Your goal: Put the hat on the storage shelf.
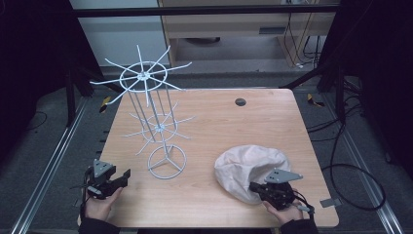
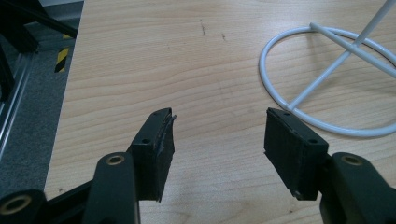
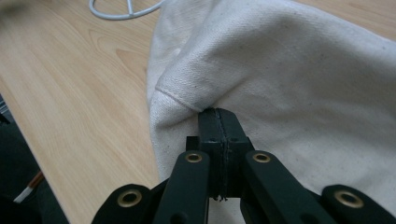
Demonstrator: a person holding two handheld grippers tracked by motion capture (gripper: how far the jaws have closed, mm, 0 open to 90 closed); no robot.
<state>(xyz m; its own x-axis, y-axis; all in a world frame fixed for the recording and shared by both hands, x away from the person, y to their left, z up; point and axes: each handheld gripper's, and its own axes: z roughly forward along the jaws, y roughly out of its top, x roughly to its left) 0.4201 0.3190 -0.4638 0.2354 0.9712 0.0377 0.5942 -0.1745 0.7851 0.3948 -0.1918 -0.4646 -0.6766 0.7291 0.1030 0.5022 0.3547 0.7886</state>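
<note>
Cream canvas hat (image 1: 249,168) is seen lying on the near right part of the wooden table (image 1: 253,122), its near edge pinched between the closed jaws of the right gripper (image 3: 218,122). At the near left, the left gripper (image 2: 217,135) is held with jaws spread apart and nothing between them, just beside the ring base of a white wire rack (image 1: 153,117).
</note>
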